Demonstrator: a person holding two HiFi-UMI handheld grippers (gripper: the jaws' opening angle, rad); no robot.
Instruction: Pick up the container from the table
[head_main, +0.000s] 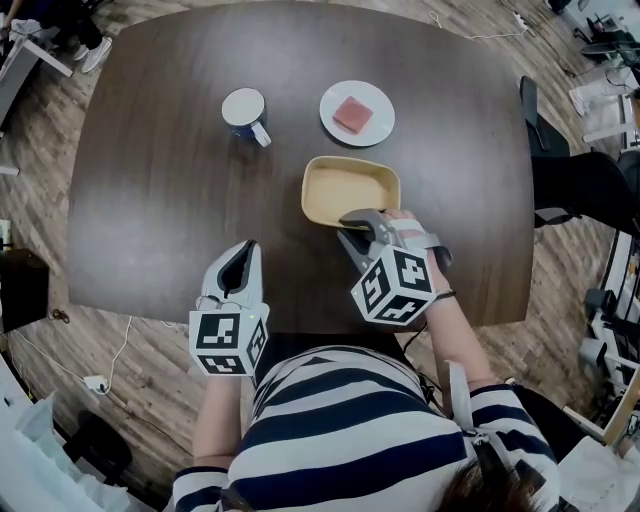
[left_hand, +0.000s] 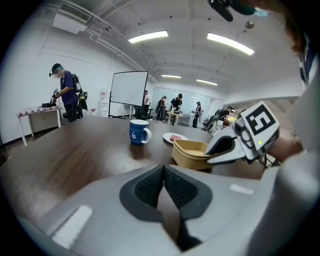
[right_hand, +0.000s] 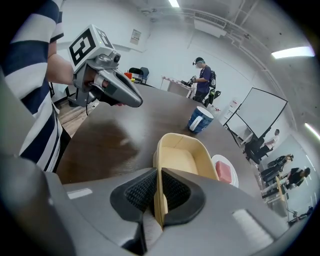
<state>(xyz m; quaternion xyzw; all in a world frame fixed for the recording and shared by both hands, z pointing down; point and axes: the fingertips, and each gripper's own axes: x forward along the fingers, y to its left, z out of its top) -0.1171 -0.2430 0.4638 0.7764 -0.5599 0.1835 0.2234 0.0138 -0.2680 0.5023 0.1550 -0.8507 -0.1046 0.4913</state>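
Note:
The container (head_main: 350, 190) is a shallow, empty, cream-yellow tray resting on the dark wooden table (head_main: 160, 200). My right gripper (head_main: 356, 226) is shut on its near rim, one pad inside the wall and one outside, as the right gripper view shows on the container (right_hand: 184, 155) with the gripper (right_hand: 159, 192) pinching it. From the left gripper view the container (left_hand: 192, 152) sits ahead to the right. My left gripper (head_main: 238, 262) hovers at the table's near edge, shut and empty; its pads (left_hand: 150, 187) meet.
A blue mug (head_main: 246, 113) stands at the back, beside a white plate (head_main: 357, 112) with a pink block on it. The mug (left_hand: 138, 132) also appears far ahead in the left gripper view. People stand at tables in the room beyond.

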